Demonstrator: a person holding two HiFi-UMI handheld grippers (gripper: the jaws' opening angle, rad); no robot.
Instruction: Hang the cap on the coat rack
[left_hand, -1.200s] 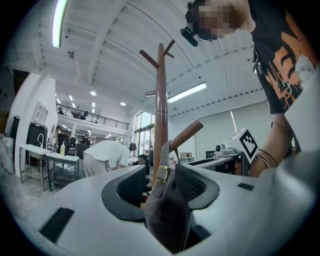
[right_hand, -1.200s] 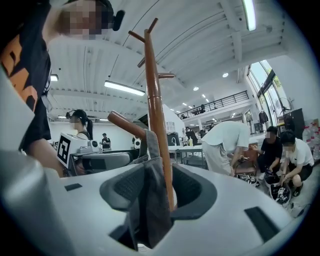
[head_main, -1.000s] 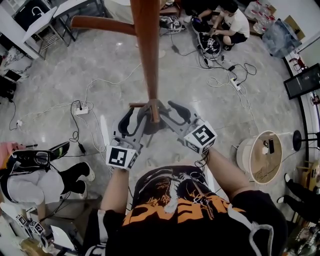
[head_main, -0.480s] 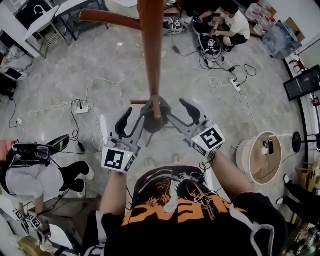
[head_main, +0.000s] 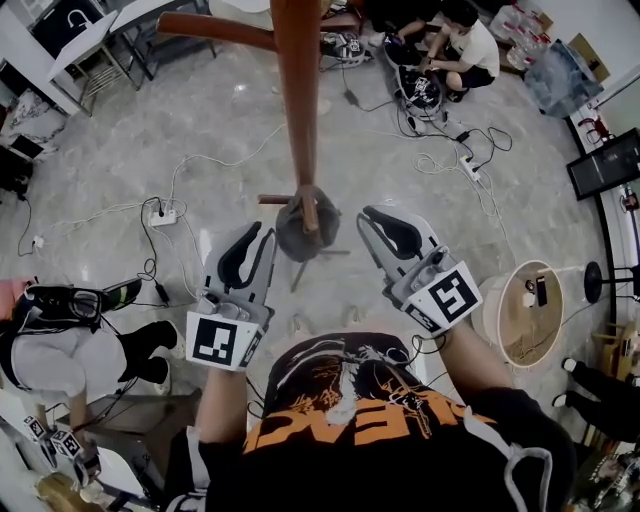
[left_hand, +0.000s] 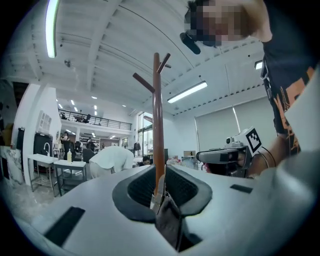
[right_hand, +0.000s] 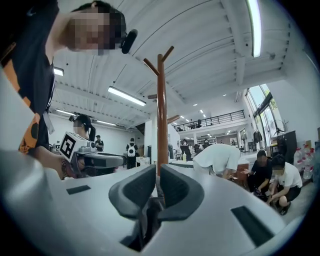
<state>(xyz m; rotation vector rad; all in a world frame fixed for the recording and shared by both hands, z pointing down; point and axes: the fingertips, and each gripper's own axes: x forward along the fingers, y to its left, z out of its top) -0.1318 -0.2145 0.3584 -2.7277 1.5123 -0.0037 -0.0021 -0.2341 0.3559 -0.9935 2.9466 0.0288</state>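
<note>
The cap (head_main: 297, 232) hangs on the low peg (head_main: 272, 199) of the rack (head_main: 295, 110), bunched against the pole. By my reading the hanging is done and what remains is a clean retreat. Your left gripper (head_main: 262, 238) sits left of the rack, tips just beside the cap. Its jaws are closing with nothing clamped, and the cap shows only through their gap. Your right gripper (head_main: 372, 218) is right of the rack, clear of the cap, its jaws closing too and empty. Draw both straight back from the rack, the left one slowly, so no tip snags the fabric and lifts it off the peg.
</note>
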